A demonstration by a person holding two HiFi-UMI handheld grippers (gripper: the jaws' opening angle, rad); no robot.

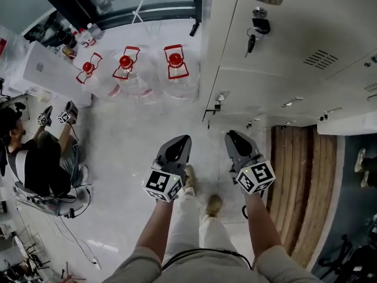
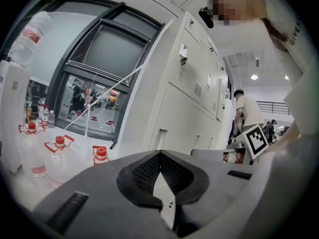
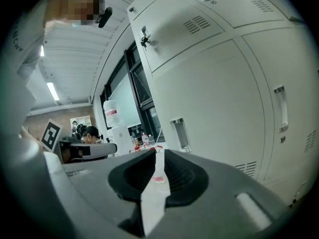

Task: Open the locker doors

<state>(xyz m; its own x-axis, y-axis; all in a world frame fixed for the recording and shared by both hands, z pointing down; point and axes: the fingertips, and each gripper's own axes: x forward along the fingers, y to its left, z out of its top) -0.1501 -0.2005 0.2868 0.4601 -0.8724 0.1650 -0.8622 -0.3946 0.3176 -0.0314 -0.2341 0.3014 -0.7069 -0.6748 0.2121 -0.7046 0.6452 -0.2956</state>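
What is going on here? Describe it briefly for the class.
A person stands at a bank of lockers, a gripper in each hand. The doors nearest the grippers are shut. The left gripper and right gripper hang short of the lockers, both empty: left shut, right slightly open. No door is opened yet.

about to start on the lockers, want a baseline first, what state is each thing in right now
locker doors: all in view shut
key: hanging from an upper door's lock
left gripper: jaws together, empty
right gripper: jaws a crack apart, nothing between them
water jugs: three, upright on the floor, red caps on
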